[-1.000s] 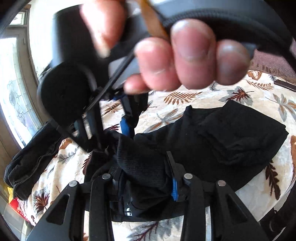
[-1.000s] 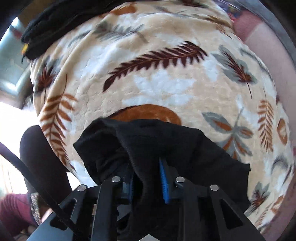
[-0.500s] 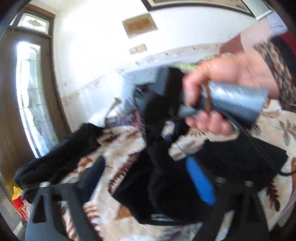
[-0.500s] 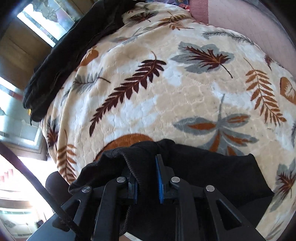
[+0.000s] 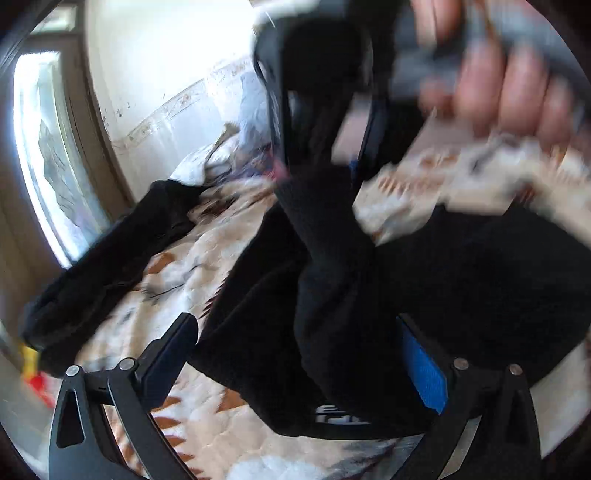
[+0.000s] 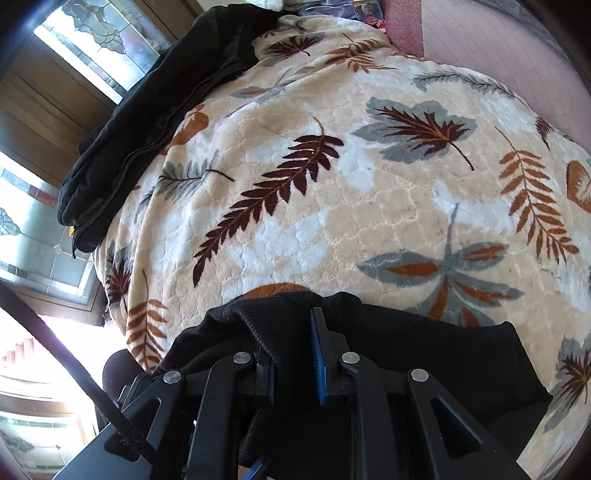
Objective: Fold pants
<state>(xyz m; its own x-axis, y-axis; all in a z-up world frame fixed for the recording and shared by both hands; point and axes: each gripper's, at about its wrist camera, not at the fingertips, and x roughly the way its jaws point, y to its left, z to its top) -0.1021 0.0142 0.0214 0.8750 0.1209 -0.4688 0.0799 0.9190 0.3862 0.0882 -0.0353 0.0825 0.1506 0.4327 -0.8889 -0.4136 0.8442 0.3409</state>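
The black pants (image 5: 461, 280) lie bunched on a leaf-patterned blanket (image 5: 207, 435). My left gripper (image 5: 295, 354) is open, its jaws wide apart, with a raised strip of the pants between the fingers but not pinched. My right gripper (image 6: 291, 354) is shut on the ribbed waistband edge of the pants (image 6: 424, 369) and holds it just above the blanket (image 6: 332, 192). In the left wrist view the right gripper and the hand holding it (image 5: 509, 85) are blurred, lifting that strip of fabric upward.
Another dark garment (image 6: 147, 122) lies along the blanket's far edge by a glazed door (image 6: 99, 33); it also shows in the left wrist view (image 5: 110, 266). A red-brown surface (image 6: 480, 37) lies beyond the blanket. Clutter (image 5: 229, 158) sits against the white wall.
My left gripper has opened and let go of the pants. My right gripper, still shut on the waistband, has lifted the fabric up and away over the blanket.
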